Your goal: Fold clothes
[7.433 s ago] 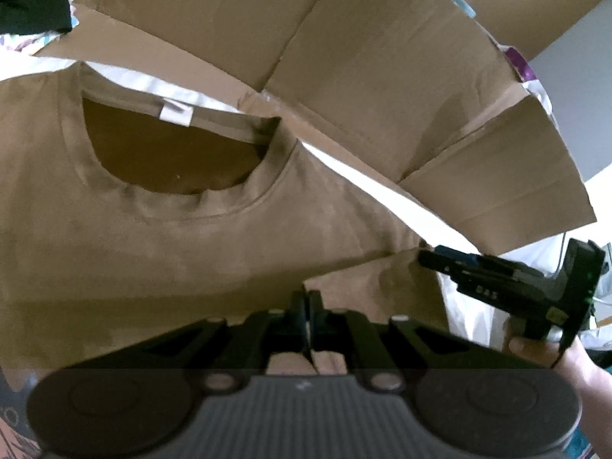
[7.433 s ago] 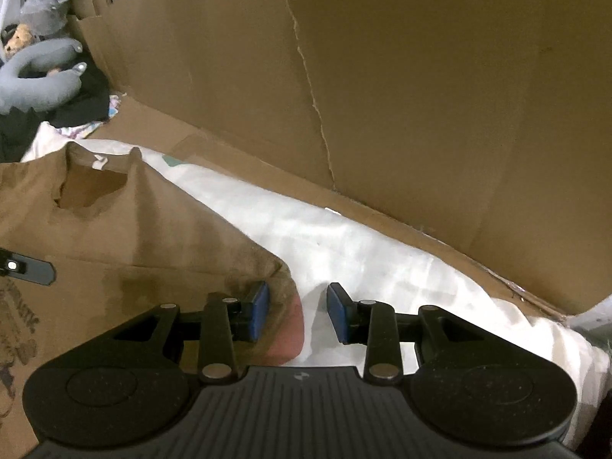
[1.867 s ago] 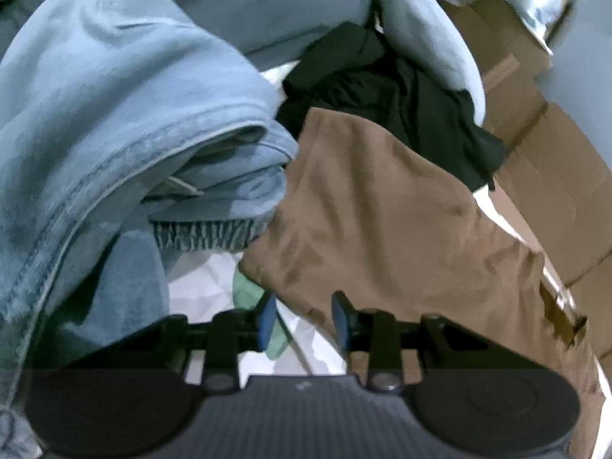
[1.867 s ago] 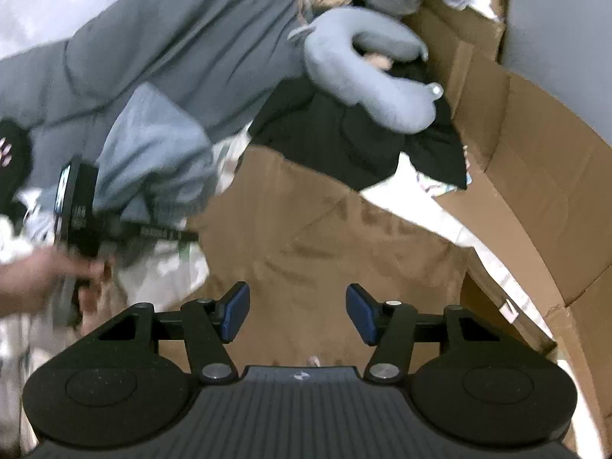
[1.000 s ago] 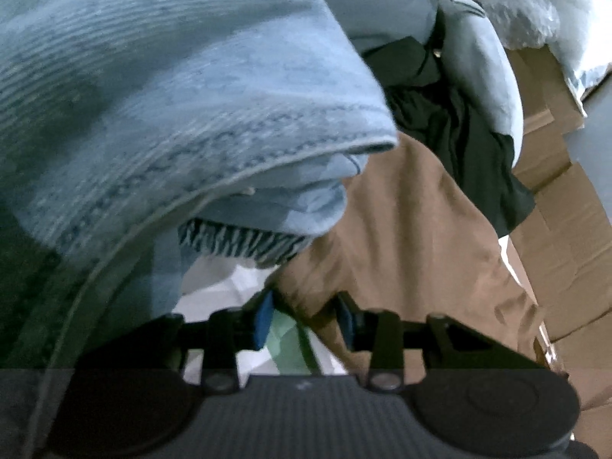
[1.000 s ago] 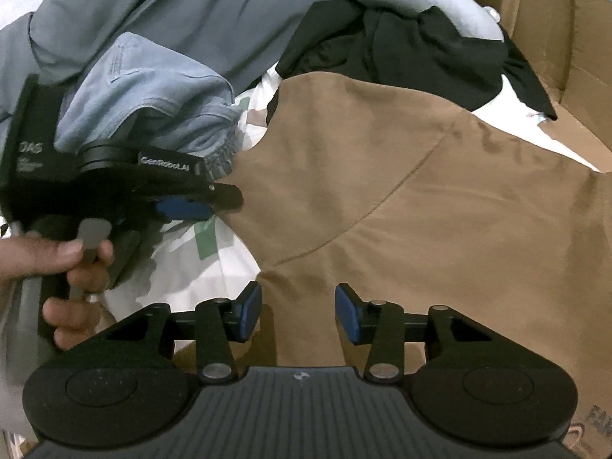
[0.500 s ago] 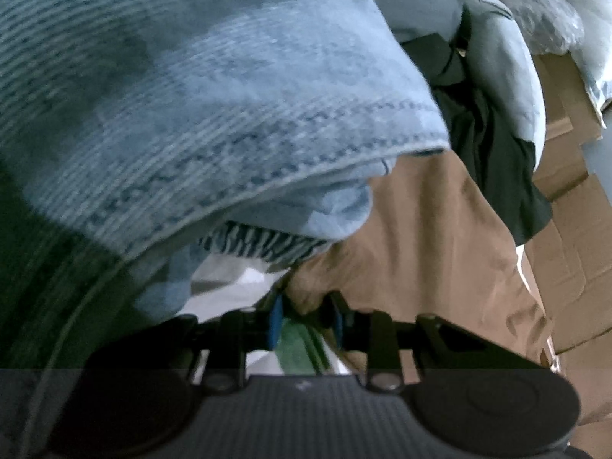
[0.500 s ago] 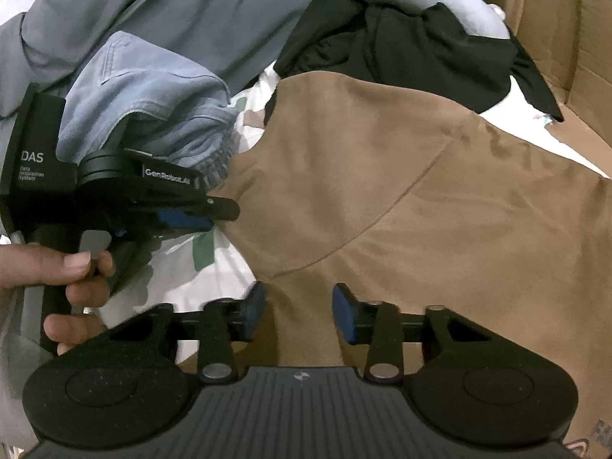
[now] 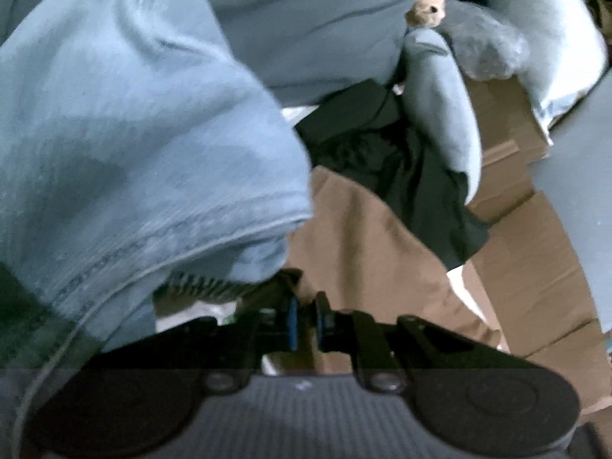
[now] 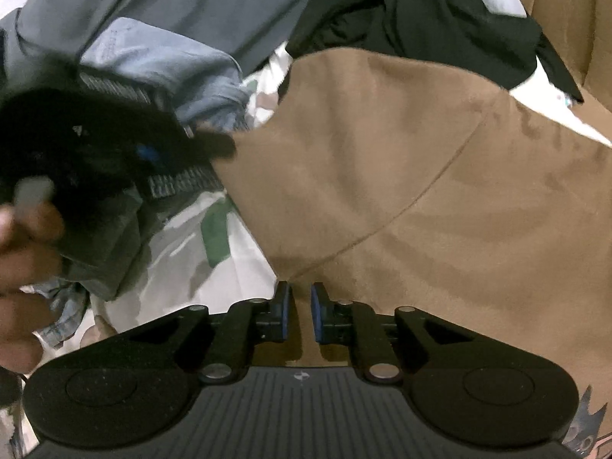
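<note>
The bed is lying buried under laundry: a grey-blue heap of clothes [image 9: 306,26] is piling up at the back, a light blue denim garment [image 9: 126,145] is bulging over the near left side, and flattened cardboard [image 9: 535,252] is standing along the right. Between them the brown T-shirt [image 10: 401,176] is lying spread on the patterned white sheet [image 10: 199,244], its far edge touching a crumpled black garment [image 10: 420,15]. One seam is running diagonally across the brown cloth, and it is looking only partly folded to me, not yet a tidy packet.

The right gripper [image 10: 302,317] is closing on the near edge of the T-shirt, its blue pads nearly together with brown fabric between them. The left gripper [image 9: 305,319] is closing too, pinching a brown corner right under the overhanging denim hem. In the right wrist view it is showing as a dark blur in a person's hand [image 10: 23,237] at the shirt's left edge.

So I am judging this as the start of another fold: both edges are being gripped, the carrying-over and flattening are remaining, and the other clothes are waiting untouched.
</note>
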Demonstrator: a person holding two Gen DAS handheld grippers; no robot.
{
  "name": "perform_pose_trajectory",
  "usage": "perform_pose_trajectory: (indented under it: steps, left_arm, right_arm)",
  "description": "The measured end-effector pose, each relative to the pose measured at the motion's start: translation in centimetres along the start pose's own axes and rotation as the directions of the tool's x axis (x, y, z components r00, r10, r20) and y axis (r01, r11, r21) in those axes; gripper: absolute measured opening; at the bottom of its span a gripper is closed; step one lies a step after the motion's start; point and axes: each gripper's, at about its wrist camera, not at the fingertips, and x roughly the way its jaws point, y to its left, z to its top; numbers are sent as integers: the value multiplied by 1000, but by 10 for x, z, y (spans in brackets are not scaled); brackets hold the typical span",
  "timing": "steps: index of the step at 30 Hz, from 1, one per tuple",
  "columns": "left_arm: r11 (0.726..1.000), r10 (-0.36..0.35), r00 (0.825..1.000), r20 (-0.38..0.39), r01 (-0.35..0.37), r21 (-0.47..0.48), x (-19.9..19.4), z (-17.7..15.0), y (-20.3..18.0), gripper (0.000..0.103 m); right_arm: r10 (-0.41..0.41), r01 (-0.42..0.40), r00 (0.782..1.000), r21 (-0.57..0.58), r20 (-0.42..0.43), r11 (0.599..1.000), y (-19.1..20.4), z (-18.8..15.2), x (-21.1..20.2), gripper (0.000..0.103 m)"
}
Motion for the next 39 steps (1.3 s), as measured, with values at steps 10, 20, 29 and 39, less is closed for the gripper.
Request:
perform_pose_trajectory:
  steps: [10, 20, 29, 39]
  left_arm:
    - [991, -90, 995, -33, 93, 96, 22, 10, -48, 8]
    - [970, -168, 980, -111, 185, 160, 7, -12, -58, 8]
    - [957, -173, 972, -158, 204, 206, 3, -37, -63, 8]
    - [948, -179, 960, -217, 227, 222, 8, -59, -67, 8]
  right_arm:
    - [-3, 3, 1000, 23, -16, 1000, -3, -1, 12, 7]
    - [7, -7, 1000, 8, -5, 1000, -8, -5, 20, 13]
    - [17, -14, 999, -61, 40, 998, -8, -10, 22, 12]
    - [130, -121, 989, -130, 64, 984, -25, -18, 8, 43]
